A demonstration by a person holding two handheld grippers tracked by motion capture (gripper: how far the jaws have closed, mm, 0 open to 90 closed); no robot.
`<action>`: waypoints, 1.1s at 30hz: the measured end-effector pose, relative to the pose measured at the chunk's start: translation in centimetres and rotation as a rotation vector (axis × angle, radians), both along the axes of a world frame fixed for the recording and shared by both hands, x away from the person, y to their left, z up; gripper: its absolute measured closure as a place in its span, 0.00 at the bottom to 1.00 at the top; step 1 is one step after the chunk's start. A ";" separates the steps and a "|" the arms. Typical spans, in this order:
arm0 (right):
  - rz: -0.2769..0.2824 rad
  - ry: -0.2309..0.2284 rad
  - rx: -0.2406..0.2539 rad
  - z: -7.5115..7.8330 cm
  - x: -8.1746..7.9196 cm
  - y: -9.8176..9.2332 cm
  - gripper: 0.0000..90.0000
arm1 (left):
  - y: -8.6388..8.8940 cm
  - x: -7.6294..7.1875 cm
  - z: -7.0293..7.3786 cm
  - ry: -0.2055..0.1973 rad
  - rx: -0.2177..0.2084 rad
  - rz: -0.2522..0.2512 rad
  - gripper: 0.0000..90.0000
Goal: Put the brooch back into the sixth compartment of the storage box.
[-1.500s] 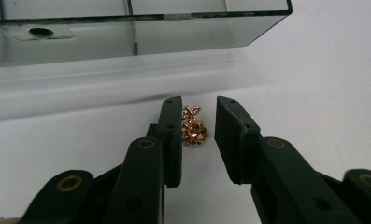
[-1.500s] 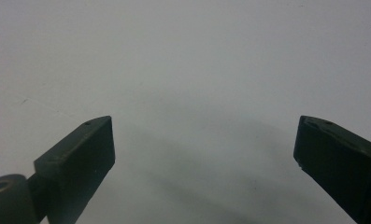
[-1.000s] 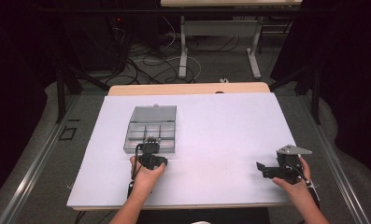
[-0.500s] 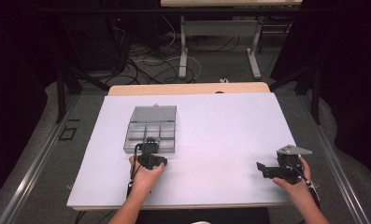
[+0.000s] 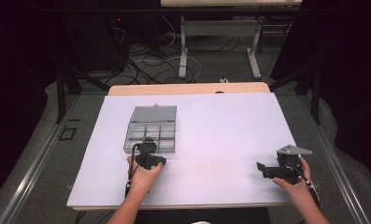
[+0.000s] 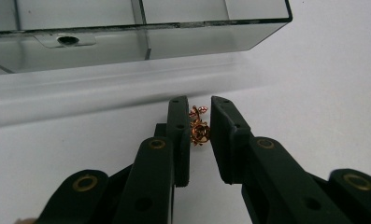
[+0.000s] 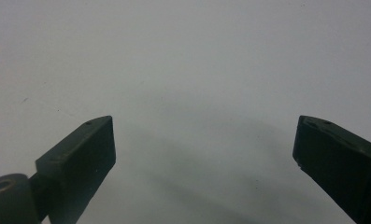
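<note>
Bright tabletop, dark surroundings, soft shadows

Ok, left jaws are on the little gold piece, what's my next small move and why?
Probably lift the left gripper a little and carry it forward over the box. The gold piece is pinched between its jaws just short of the box's near wall, and the open compartments lie right behind that.

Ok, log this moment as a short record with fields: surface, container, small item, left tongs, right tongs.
surface: white tabletop
container: clear grey compartment box, lid open, left of the table's middle, its front wall just beyond the left tongs
small item: gold-coloured rose-shaped trinket, too small to name more exactly
left tongs: closed on the trinket just in front of the box
right tongs: jaws wide apart with nothing between them, over bare tabletop near the right edge
</note>
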State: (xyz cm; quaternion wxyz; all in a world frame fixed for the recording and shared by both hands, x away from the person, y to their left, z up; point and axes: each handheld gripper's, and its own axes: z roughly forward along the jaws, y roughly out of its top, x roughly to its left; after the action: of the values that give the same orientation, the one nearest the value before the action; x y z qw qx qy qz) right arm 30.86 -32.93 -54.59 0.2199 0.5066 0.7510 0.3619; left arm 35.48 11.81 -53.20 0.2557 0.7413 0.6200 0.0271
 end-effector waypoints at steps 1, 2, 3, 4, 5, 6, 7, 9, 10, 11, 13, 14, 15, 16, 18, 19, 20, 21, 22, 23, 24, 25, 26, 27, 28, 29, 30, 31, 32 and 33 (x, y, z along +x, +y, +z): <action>0.000 0.000 0.000 0.0 0.0 0.0 0.06 | 0.0 0.0 0.0 -0.008 0.000 0.005 0.87; 0.001 -0.002 -0.001 0.0 0.0 0.0 0.06 | 0.0 -0.1 0.0 -0.010 -0.004 0.006 0.87; 0.001 -0.001 -0.001 0.0 0.0 0.0 0.06 | 0.0 -0.1 0.1 -0.010 -0.001 0.004 0.87; 0.001 -0.001 0.000 0.0 0.0 0.0 0.06 | 0.0 -0.1 0.0 -0.015 -0.001 0.004 0.87; 0.000 0.000 0.000 0.0 0.0 0.0 0.06 | 0.0 -0.1 0.1 -0.017 -0.001 0.002 0.87; -0.001 0.000 0.000 0.0 0.0 0.0 0.06 | 0.1 -0.2 0.1 -0.017 0.000 0.002 0.87; -0.001 0.000 0.000 0.0 0.0 0.0 0.06 | 0.1 -0.2 0.1 -0.018 -0.001 0.002 0.87; -0.001 -0.001 0.000 0.0 0.0 0.0 0.06 | 0.2 -0.2 0.2 -0.020 -0.005 -0.001 0.87; -0.001 -0.001 0.000 0.0 0.0 0.0 0.06 | 0.2 -0.2 0.2 -0.019 -0.003 -0.002 0.87; 0.000 -0.001 0.000 0.0 0.0 0.0 0.06 | 0.3 -0.2 0.3 -0.022 -0.006 -0.001 0.87; 0.001 -0.001 -0.001 0.0 0.0 -0.1 0.06 | 0.3 -0.3 0.3 -0.025 -0.010 -0.002 0.87; 0.001 -0.001 -0.001 0.0 0.0 -0.1 0.06 | 0.4 -0.3 0.4 -0.023 -0.007 -0.005 0.87; 0.000 0.000 0.000 0.0 0.0 -0.1 0.06 | 0.4 -0.3 0.4 -0.026 -0.009 -0.003 0.87; -0.001 0.000 0.001 0.0 0.0 -0.1 0.06 | 0.4 -0.3 0.4 -0.028 -0.013 -0.002 0.87; -0.001 -0.001 0.000 0.0 0.0 0.0 0.06 | 0.5 -0.3 0.5 -0.032 -0.016 -0.002 0.87; 0.000 -0.001 -0.001 0.0 0.0 -0.1 0.06 | 0.6 -0.3 0.5 -0.030 -0.015 -0.001 0.87; -0.001 0.000 0.000 0.0 0.0 0.0 0.06 | 0.6 -0.4 0.6 -0.028 -0.015 -0.001 0.87; 0.000 0.000 0.001 0.0 0.0 -0.1 0.06 | 0.7 -0.3 0.7 -0.028 -0.014 -0.008 0.87; 0.000 0.000 0.000 0.0 0.0 -0.1 0.06 | 0.8 -0.4 0.7 -0.032 -0.015 -0.008 0.87; 0.000 0.001 0.000 0.0 0.0 -0.1 0.06 | 0.8 -0.4 0.7 -0.037 -0.016 -0.007 0.87; 0.001 0.000 0.000 0.0 0.0 -0.1 0.06 | 0.8 -0.4 0.7 -0.038 -0.016 -0.007 0.87; 0.001 0.000 0.000 0.0 0.0 -0.1 0.06 | 0.9 -0.4 0.7 -0.040 -0.021 -0.009 0.87; 0.001 0.000 0.000 0.0 0.0 -0.1 0.06 | 0.9 -0.4 0.8 -0.042 -0.020 -0.009 0.87; 0.001 0.000 0.000 0.0 0.0 -0.1 0.06 | 1.0 -0.4 0.8 -0.043 -0.019 -0.011 0.87; 0.001 0.000 -0.001 0.0 0.0 -0.1 0.06 | 1.0 -0.4 0.9 -0.043 -0.017 -0.010 0.87; 0.001 0.000 0.000 0.0 0.0 -0.1 0.06 | 1.1 -0.5 0.9 -0.048 -0.021 -0.016 0.87; 0.001 0.000 -0.001 0.0 0.0 -0.1 0.06 | 1.1 -0.5 0.9 -0.050 -0.023 -0.016 0.87; 0.001 0.000 -0.001 0.0 0.0 -0.1 0.06 | 1.2 -0.5 1.0 -0.049 -0.021 -0.017 0.87; 0.002 0.000 -0.001 0.0 0.0 -0.1 0.06 | 1.2 -0.5 1.0 -0.052 -0.022 -0.016 0.87; 0.000 0.000 0.000 0.0 0.0 -0.1 0.06 | 1.3 -0.5 1.0 -0.053 -0.026 -0.015 0.87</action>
State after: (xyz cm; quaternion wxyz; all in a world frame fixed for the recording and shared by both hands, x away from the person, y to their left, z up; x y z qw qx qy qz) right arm 30.88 -33.02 -54.59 0.2200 0.5065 0.7512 0.3617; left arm 34.98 13.11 -52.22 0.2819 0.7417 0.6075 0.0369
